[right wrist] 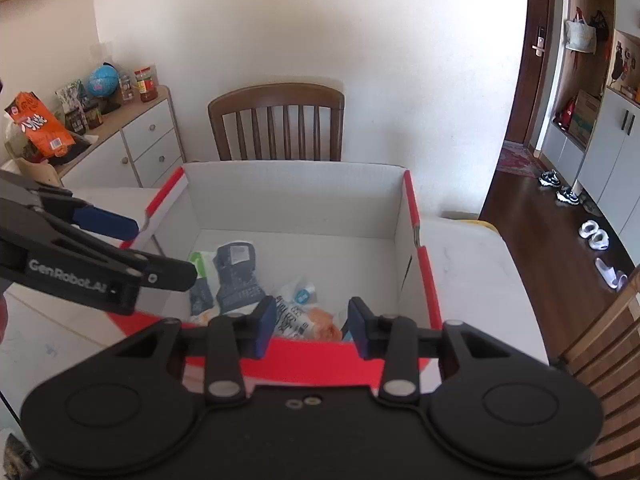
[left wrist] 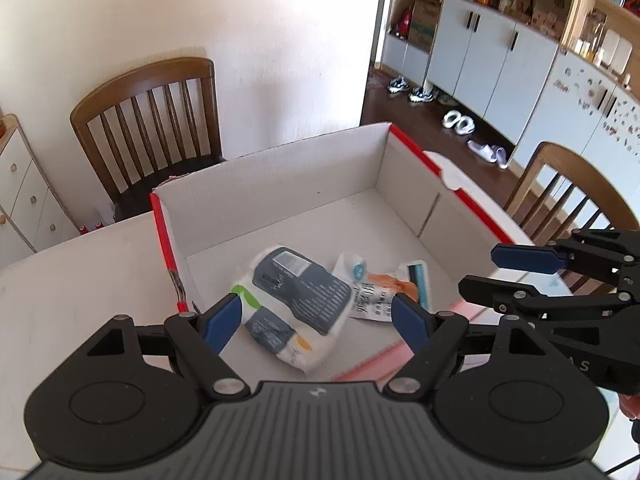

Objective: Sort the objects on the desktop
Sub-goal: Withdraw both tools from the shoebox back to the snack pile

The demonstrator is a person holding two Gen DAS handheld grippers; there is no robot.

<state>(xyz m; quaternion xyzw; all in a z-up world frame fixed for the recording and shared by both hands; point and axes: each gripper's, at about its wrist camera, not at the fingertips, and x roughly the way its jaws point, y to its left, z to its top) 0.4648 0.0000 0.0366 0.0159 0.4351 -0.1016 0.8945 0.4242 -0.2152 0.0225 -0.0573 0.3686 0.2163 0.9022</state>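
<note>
- The left gripper (left wrist: 316, 320) hangs over the near end of the cardboard box (left wrist: 280, 176), its blue-padded jaws spread wide with nothing between them; the packets lie below, untouched by the pads.
- The right gripper (right wrist: 312, 326) hovers just above the box's near red rim, jaws partly apart and likewise empty.
- Inside the box lie the sorted things: a dark-and-white packet (left wrist: 296, 288), draped over a smaller pouch, and just beside it an orange-and-white sachet (left wrist: 380, 292) with printed characters. They rest on the floor of the box toward its near side, overlapping one another.
- My reading is that these packets are already put away and both grippers are free for whatever comes next. No loose object shows on the bare parts of the white table (left wrist: 80, 280), so I cannot say how much is left; anything still waiting would sit behind or below the cameras.
- The left view alone shows the right-hand chair (left wrist: 568, 196), the tall white cupboards and the slippers on the floor near them.
- The right view alone shows the sideboard (right wrist: 132, 140) with a globe, jars and an orange snack bag, and the box's red front face.
</note>
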